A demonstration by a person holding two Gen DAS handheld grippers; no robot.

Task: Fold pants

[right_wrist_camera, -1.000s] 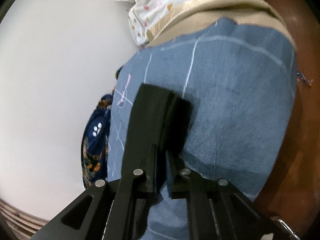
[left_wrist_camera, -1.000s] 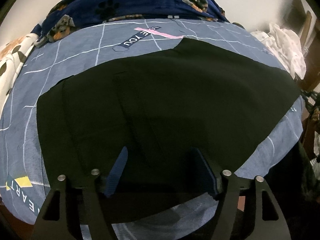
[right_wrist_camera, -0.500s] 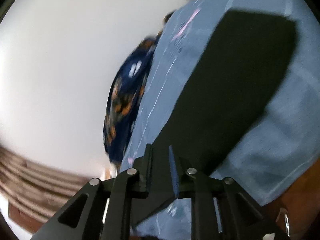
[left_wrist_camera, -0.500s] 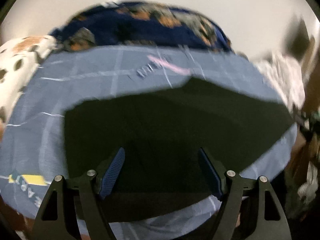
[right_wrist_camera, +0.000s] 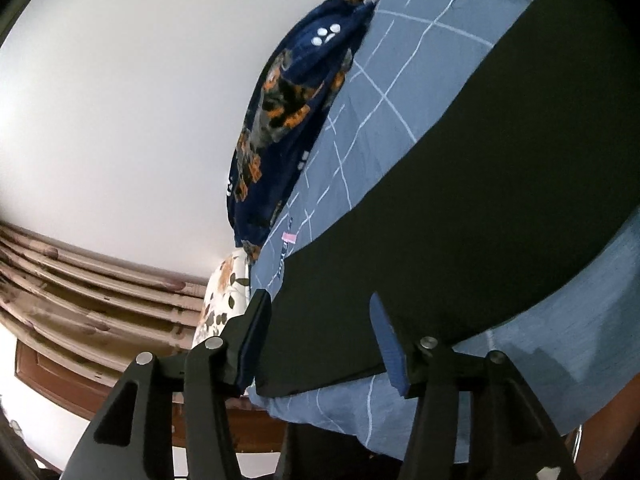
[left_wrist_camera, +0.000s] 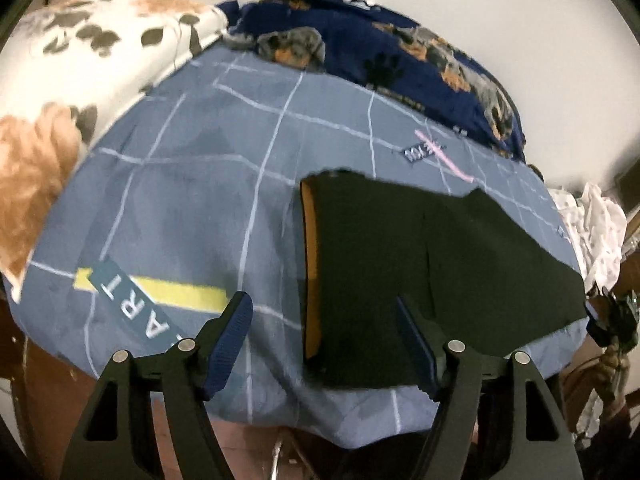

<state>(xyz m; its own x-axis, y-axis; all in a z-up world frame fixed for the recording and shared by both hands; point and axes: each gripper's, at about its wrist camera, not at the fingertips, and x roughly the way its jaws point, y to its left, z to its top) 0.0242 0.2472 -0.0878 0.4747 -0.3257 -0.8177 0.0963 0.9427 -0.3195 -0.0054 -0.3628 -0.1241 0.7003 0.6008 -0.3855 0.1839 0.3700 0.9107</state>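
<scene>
Currently, black pants (left_wrist_camera: pixel 432 264) are lying flat on a bed whose blue sheet (left_wrist_camera: pixel 192 208) is crossed by thin white grid lines. In the left wrist view, the pants are spreading across the right half of the sheet, and an orange lining strip (left_wrist_camera: pixel 310 264) is showing along their left edge. The left hand-held gripper (left_wrist_camera: pixel 324 340) is hovering over the near edge of the bed with its jaws standing wide apart and gripping nothing; its left finger is sitting above bare sheet beside a yellow printed stripe (left_wrist_camera: pixel 160 290), and its right finger is overlapping the near part of the pants.

At the far side of the bed, a navy blanket with a dog print (left_wrist_camera: pixel 400 60) is bunching against a pale wall, and a white pillow with brown and grey patches (left_wrist_camera: pixel 80 72) is lying at the far left. White crumpled cloth (left_wrist_camera: pixel 596 228) is resting at the right edge.

In the right wrist view, the pants (right_wrist_camera: pixel 480 208) are stretching away as a long dark band over the sheet (right_wrist_camera: pixel 580 340). The right hand-held gripper (right_wrist_camera: pixel 316 340) is also standing wide open and holding nothing, with a corner of the pants lying between its fingers in the picture; whether the fingers are touching the fabric cannot be told. The blanket (right_wrist_camera: pixel 288 112) is lying along the wall.
</scene>
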